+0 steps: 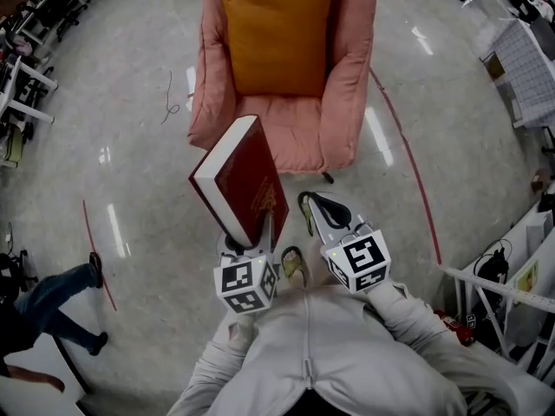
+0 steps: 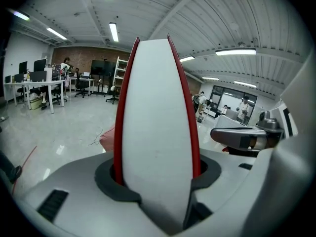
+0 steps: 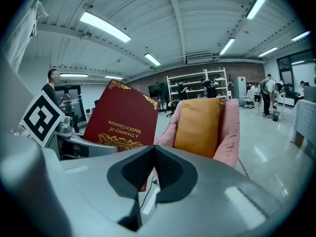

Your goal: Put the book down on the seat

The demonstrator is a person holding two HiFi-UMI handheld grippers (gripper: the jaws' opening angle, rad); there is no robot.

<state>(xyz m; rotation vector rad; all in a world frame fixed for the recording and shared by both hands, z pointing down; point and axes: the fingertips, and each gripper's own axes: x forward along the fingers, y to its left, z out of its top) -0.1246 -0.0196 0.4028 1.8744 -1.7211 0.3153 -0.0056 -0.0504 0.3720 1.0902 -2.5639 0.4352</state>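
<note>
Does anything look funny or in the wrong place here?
The red book hangs tilted in the air before the pink armchair, clamped in the left gripper, not lying on the seat. Nothing looks spilled or broken.

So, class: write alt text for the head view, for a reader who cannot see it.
The left gripper holds a thick red book, tilted, in front of a pink armchair with an orange cushion. The right gripper, jaws together and empty, is alongside.
</note>
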